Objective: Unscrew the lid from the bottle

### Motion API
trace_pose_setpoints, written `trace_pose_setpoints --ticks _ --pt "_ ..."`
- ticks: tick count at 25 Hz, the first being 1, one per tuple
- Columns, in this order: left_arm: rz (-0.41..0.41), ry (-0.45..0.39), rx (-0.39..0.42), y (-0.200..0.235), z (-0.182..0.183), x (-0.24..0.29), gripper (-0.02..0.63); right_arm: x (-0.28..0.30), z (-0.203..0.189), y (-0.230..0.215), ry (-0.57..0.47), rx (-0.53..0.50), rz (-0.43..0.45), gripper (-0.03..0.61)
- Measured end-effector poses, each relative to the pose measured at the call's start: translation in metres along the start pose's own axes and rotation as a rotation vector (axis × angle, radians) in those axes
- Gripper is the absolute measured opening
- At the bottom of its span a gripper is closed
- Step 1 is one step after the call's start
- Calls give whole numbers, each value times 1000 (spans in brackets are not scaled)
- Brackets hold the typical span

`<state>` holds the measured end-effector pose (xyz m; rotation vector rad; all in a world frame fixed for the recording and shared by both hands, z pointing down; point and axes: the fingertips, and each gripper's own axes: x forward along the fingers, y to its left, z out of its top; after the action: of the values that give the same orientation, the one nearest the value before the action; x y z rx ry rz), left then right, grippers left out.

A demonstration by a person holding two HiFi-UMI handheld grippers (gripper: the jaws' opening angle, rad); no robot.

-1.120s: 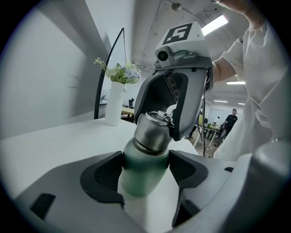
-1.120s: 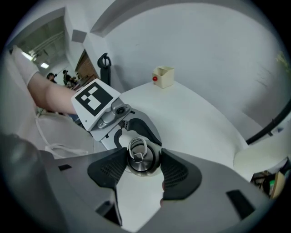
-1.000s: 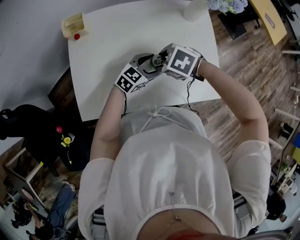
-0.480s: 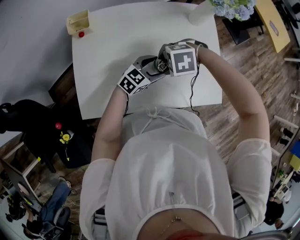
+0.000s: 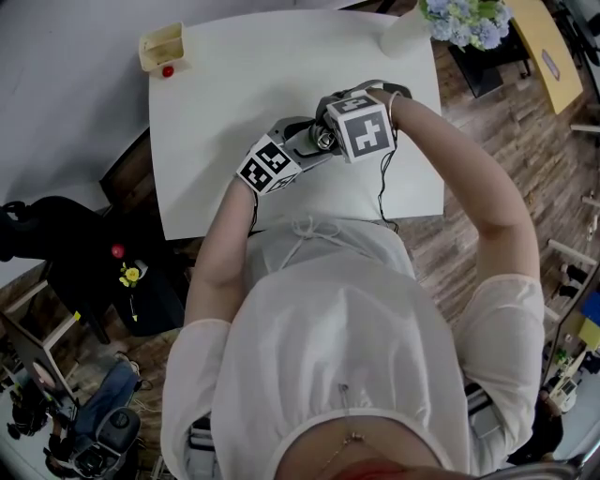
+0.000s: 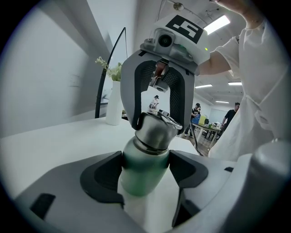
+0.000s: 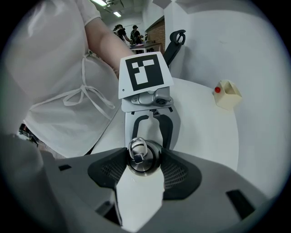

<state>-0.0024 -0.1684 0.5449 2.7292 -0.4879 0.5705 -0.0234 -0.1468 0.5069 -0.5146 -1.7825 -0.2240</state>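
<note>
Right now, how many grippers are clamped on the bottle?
2. The left gripper holds the bottle by its green body; the right gripper grips its steel lid from above.

1. I see a white table [image 5: 244, 94] with a plain, flat top, standing on a wood-plank floor [image 5: 487, 197].
2. At its far left corner sits a small cream open box [image 5: 159, 45], with a small red round thing [image 5: 168, 70] just against its near side.
3. At the far right corner stands a white vase [image 5: 401, 33] holding pale flowers [image 5: 464, 17].
</note>
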Motion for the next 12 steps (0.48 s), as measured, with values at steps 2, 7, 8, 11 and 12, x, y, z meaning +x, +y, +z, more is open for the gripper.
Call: trace_pose_setpoints --ticks 2,7,8,11,12 --pt "-1 1 -1 0 -1 0 337 0 0 0 -3 5 -6 244" --pt "-3 3 -2 0 0 0 337 -8 2 -1 -29 35 -11 243" --pt "-3 3 -2 1 0 0 337 -10 2 -1 -38 44 -13 244" --pt "-3 4 0 1 0 0 337 -18 2 -2 -54 66 -27 244" --pt "-3 6 1 1 0 -1 337 -20 2 -2 -57 73 -34 244"
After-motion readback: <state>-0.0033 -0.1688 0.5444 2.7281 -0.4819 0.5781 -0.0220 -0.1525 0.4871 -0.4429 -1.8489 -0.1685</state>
